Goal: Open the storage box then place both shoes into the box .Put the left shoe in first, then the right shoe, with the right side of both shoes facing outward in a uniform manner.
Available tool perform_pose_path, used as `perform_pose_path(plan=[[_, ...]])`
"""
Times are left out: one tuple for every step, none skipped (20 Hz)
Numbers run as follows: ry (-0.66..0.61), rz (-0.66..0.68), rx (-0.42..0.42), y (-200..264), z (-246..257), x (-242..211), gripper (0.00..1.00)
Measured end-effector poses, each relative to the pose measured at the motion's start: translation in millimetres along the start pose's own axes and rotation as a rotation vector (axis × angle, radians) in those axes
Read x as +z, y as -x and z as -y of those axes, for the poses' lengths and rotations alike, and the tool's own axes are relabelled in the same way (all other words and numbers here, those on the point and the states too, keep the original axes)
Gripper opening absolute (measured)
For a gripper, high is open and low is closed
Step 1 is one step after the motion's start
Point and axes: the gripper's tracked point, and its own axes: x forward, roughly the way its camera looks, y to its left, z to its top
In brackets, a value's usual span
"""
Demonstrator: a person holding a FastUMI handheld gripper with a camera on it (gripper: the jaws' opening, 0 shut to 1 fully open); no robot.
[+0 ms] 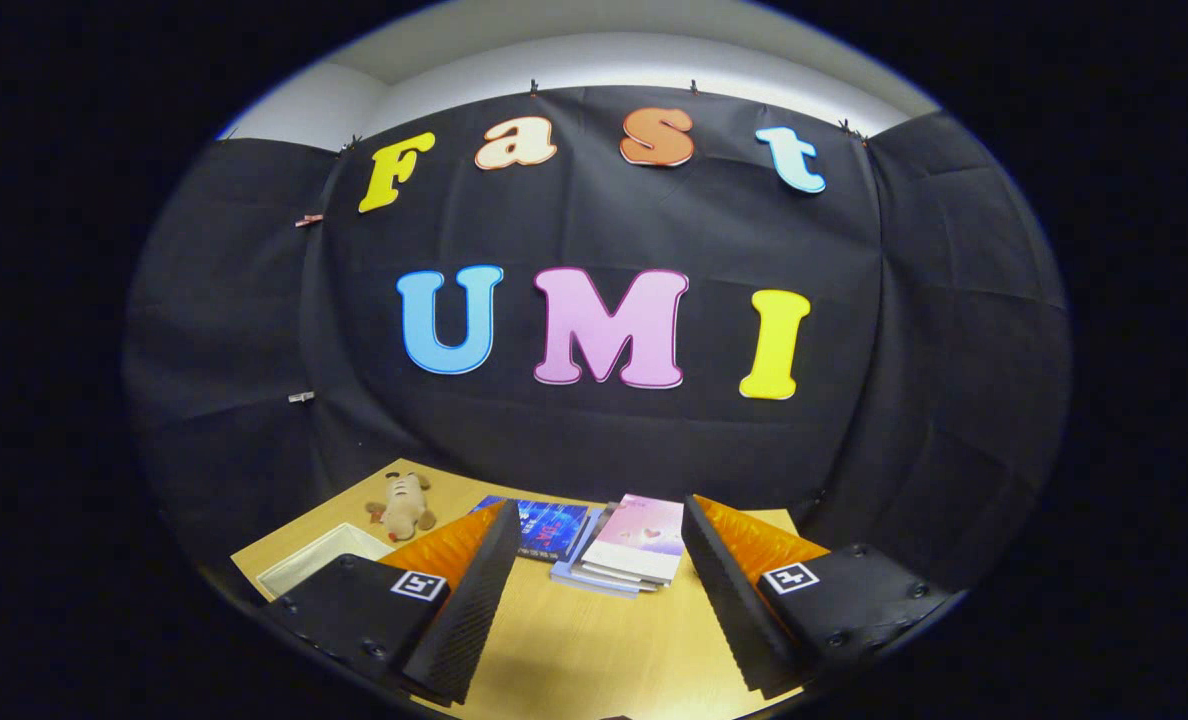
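Gripper [594, 600]: fingers spread, holding nothing | table [574, 660]: books [626, 548], plush toy [404, 505], white tray [316, 558] | shoes, box: handling and hold cannot be judged.

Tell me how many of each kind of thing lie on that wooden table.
Plush toy: 1
Books, a blue one and a pink-topped stack: at least 3
White tray: 1
Total: at least 5
The open fingers hold nothing.
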Motion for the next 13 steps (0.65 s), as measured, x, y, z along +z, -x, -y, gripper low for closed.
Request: perform_pose_path(plan=[[-0.007, 0.024, -0.001, 4, 1, 4, 0.98], [-0.013, 0.048, -0.005, 8, 2, 9, 0.98], [-0.015, 0.081, -0.014, 11, 3, 15, 0.98], [-0.016, 0.111, -0.024, 12, 4, 22, 0.98], [-0.016, 0.132, -0.032, 14, 4, 25, 0.98], [-0.016, 0.145, -0.038, 15, 1, 28, 0.98], [-0.017, 0.15, -0.052, 14, 1, 28, 0.98], [-0.02, 0.154, -0.07, 14, 1, 29, 0.98], [-0.024, 0.16, -0.082, 13, 0, 31, 0.98], [-0.027, 0.16, -0.085, 13, -3, 31, 0.98], [-0.026, 0.153, -0.089, 12, -6, 28, 0.98], [-0.024, 0.147, -0.096, 13, -8, 26, 0.98], [-0.021, 0.147, -0.104, 13, -11, 26, 0.98]])
